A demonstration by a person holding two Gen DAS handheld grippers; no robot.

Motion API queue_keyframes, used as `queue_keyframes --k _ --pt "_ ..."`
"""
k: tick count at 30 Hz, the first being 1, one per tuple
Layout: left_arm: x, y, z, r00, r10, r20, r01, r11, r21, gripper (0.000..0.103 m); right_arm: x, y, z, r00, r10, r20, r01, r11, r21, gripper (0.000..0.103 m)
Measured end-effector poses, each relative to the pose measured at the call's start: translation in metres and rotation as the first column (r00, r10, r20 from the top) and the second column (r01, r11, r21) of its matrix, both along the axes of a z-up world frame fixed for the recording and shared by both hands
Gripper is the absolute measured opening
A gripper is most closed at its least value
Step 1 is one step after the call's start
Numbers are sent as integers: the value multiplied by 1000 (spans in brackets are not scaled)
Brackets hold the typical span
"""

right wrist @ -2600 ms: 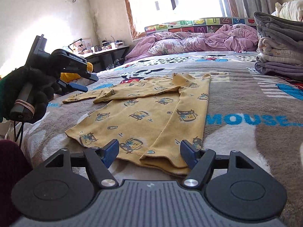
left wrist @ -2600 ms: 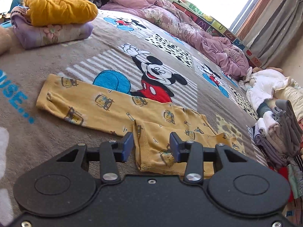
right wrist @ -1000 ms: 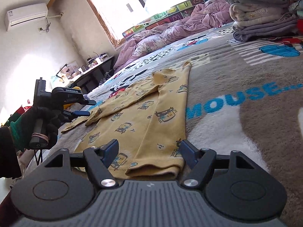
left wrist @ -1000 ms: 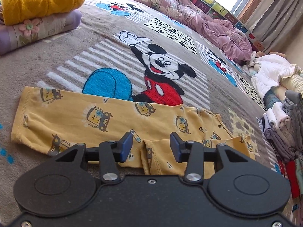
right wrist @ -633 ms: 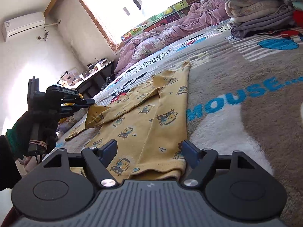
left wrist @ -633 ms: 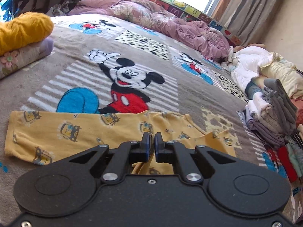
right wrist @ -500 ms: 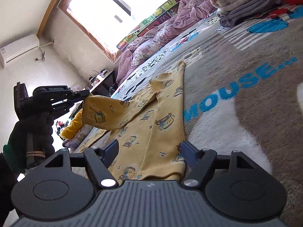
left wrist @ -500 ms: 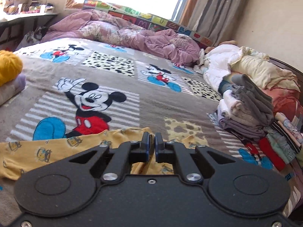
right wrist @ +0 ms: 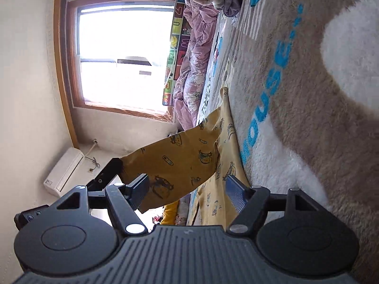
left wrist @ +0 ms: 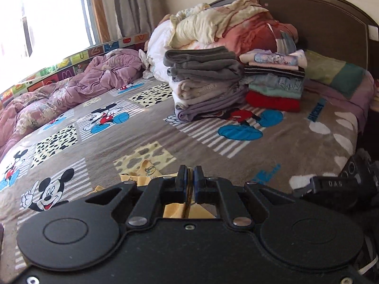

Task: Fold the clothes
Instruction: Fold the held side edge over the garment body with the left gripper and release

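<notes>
A yellow printed child's top (right wrist: 184,158) lies on the Mickey Mouse blanket (right wrist: 296,123). One part of it is lifted off the bed. My left gripper (left wrist: 189,177) is shut on that raised yellow cloth, and a strip of it shows between and below the pads (left wrist: 187,209). In the right wrist view, which is rolled on its side, the left gripper (right wrist: 117,164) holds the raised flap at its edge. My right gripper (right wrist: 187,189) is open, low over the near edge of the top, with its fingers on either side of the cloth. The right tool's body (left wrist: 343,184) shows at the right.
Two stacks of folded clothes (left wrist: 206,82) (left wrist: 274,82) stand near the dark headboard (left wrist: 319,11), with heaped bedding behind them. A purple quilt (left wrist: 71,94) lies bunched under the window (right wrist: 118,59). An air conditioner (right wrist: 64,170) hangs on the wall.
My left gripper shut on the yellow cloth, lifted it off the bed and swung it towards the right gripper. The right gripper stayed open and rolled onto its side.
</notes>
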State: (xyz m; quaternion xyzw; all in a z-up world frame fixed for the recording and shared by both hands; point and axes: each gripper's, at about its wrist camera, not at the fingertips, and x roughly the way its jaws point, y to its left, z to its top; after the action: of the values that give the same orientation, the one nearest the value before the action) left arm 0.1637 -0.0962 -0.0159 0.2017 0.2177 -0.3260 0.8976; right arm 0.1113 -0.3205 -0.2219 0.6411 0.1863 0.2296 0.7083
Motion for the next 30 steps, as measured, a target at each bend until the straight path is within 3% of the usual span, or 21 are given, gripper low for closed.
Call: queue_keyframes --k 9,17,23,30 --pt "-17 -31 -38 995 -101 9 99 984 148 3 11 2 -11 1000 2 -15 -1 996 91 72" --pt "-34 -38 -58 974 -226 23 210 935 286 3 18 3 -14 1000 7 -24 -5 993 116 72" --pt "-43 -35 -67 961 -276 -1 259 901 348 3 17 5 -13 1000 11 -26 -8 995 101 72" --pt "-48 -35 -76 957 -289 -15 274 887 373 3 12 4 -13 1000 13 -26 -11 996 89 72"
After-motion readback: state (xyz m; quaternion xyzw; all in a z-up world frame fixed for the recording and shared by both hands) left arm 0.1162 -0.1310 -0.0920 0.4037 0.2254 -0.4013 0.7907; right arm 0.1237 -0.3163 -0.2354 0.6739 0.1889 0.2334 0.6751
